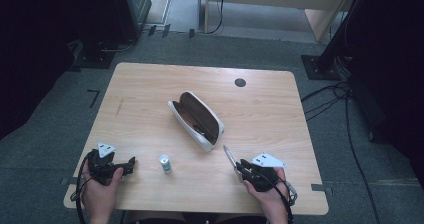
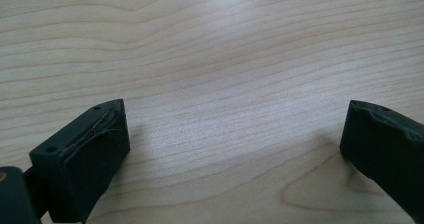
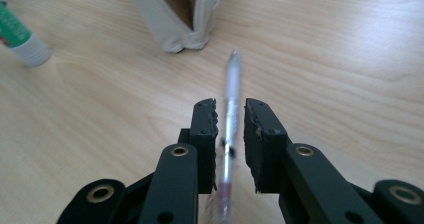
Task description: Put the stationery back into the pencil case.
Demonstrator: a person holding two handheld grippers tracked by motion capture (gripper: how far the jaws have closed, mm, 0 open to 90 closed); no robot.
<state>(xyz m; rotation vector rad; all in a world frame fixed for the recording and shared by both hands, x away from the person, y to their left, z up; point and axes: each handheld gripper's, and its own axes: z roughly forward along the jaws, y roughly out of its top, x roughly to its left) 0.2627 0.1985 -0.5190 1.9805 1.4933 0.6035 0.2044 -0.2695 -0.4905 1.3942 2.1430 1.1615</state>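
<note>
Got a slim silvery pen (image 3: 231, 91) clamped in my right tool (image 1: 239, 165), tip aimed at the open white pencil case (image 1: 197, 120) mid-bench (image 1: 150, 84). Up close you see its clear barrel; from above, a glue stick (image 1: 165, 164) left of the case's near end. Left tool (image 1: 131, 163) gapes wide.

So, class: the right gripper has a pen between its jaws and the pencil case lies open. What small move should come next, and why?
Probably carry the pen forward to the open pencil case. The right gripper has its jaws close on either side of the pen, whose tip already points at the case's near end, and the case gapes open.
</note>
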